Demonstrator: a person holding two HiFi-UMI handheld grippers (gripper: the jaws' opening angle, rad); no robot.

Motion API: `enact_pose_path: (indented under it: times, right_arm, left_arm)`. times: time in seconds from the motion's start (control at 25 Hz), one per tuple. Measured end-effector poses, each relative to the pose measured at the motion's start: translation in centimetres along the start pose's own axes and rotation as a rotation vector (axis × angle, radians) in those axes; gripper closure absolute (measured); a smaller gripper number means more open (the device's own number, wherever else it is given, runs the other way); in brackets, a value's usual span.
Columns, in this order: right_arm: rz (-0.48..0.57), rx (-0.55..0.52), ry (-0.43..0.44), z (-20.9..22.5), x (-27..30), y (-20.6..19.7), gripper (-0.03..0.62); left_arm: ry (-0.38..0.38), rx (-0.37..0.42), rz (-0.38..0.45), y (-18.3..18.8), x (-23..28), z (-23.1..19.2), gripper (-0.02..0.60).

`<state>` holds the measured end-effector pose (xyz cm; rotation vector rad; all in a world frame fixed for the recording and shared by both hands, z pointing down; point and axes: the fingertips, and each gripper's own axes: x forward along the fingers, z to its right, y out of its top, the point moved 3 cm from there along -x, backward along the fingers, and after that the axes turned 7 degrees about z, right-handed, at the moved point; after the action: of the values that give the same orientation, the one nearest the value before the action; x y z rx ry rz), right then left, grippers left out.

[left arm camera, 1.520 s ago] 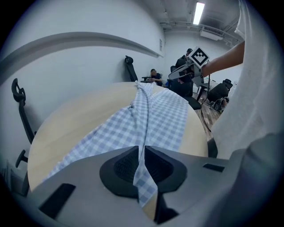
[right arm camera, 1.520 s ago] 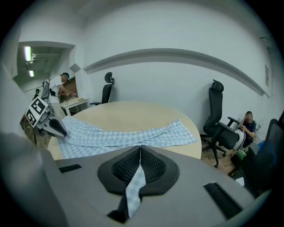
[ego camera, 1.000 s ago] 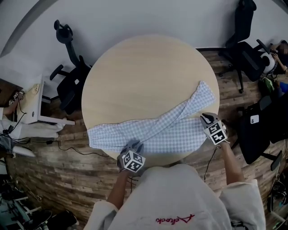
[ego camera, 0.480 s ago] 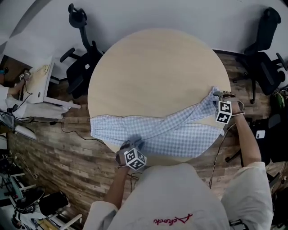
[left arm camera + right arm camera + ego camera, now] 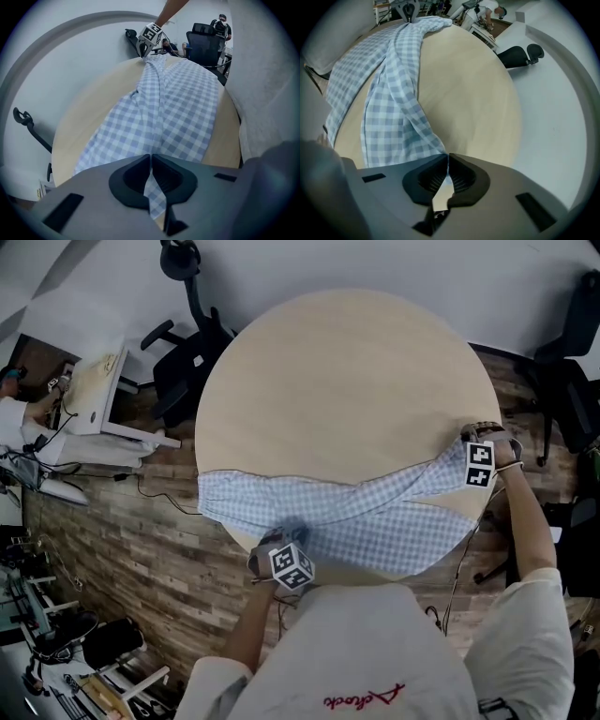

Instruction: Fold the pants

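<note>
The blue-and-white checked fabric pants are clamped in the left gripper, whose jaws are closed tight on a fold of cloth at the near edge. The right gripper's jaws are closing, with the hem of one leg's end caught at their tips. Between the two grippers the pants lie stretched along the near side of the round pale wooden table, one leg crossing the other. A black office chair stands beyond, on the wood-plank floor.
</note>
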<state>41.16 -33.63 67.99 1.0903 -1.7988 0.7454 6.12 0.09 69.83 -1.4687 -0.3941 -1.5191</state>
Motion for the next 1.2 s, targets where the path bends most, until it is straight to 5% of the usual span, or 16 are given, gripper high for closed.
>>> enact_pose_path:
  times: [0.44, 0.84, 1.2]
  right_arm:
    - [-0.016, 0.092, -0.14, -2.5, -7.7, -2.2, 0.56]
    - [-0.056, 0.296, -0.26, -13.3, -15.0, -3.7, 0.56]
    - [-0.08, 0.447, -0.302, -23.7, -20.1, -1.8, 0.562]
  left_arm:
    - [-0.008, 0.1, 0.075, -0.2, -3.6, -1.0, 0.545]
    - [0.01, 0.2, 0.17, 0.7, -6.4, -0.1, 0.545]
    - [0.029, 0.171, 0.225, -0.2, -8.8, 0.9, 0.545]
